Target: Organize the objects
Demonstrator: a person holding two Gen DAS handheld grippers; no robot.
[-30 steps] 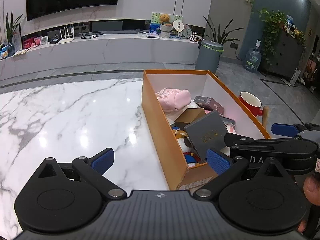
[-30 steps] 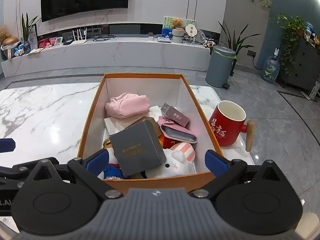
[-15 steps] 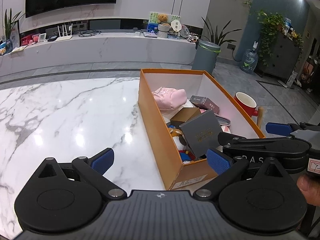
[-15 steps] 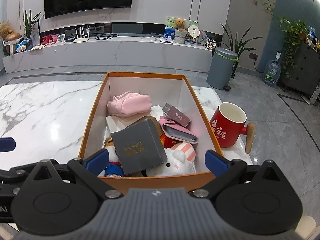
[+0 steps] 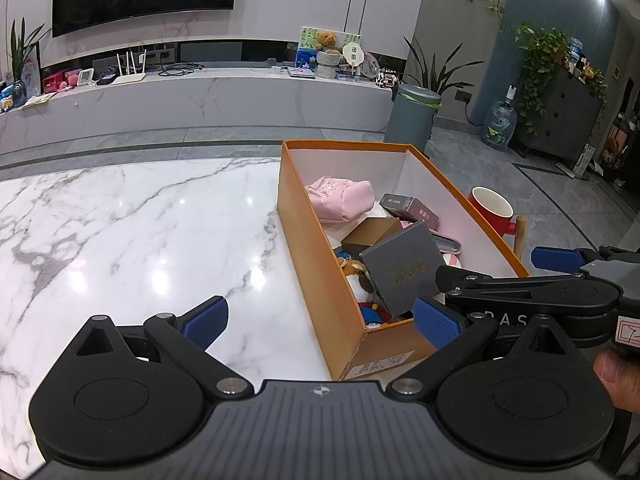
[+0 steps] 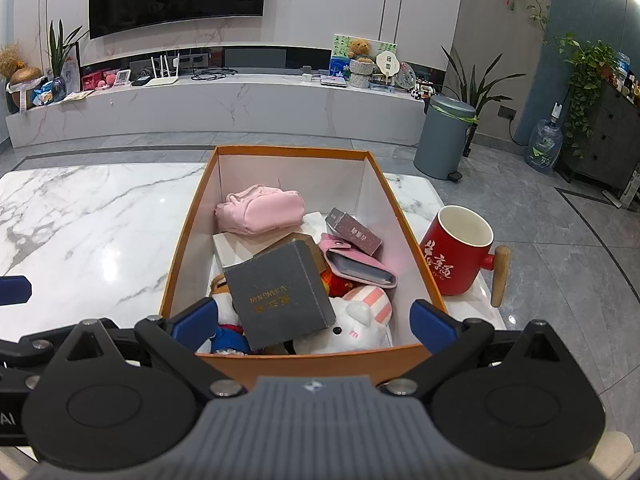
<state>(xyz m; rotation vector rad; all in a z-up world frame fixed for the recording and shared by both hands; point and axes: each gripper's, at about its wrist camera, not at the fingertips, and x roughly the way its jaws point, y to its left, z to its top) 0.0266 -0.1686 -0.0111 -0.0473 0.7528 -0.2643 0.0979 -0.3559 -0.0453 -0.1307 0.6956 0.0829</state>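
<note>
Marble tabletop (image 6: 92,216), orange box (image 6: 182,248) sitting dead ahead of right gripper (image 6: 312,322): fingers wide open, empty, grey box (image 6: 280,292) between them. Left gripper (image 5: 320,322) open too, offset left.

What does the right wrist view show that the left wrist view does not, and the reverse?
Only the right wrist view shows the white plush, the pink wallet in full, and the whole red mug with its lettering and wooden handle.

Only the left wrist view shows the box's outer left wall, its end label, the right gripper from the side, and a thumb.

Both show the orange box on the marble table, the grey box, the pink pouch, and open, empty grippers.
</note>
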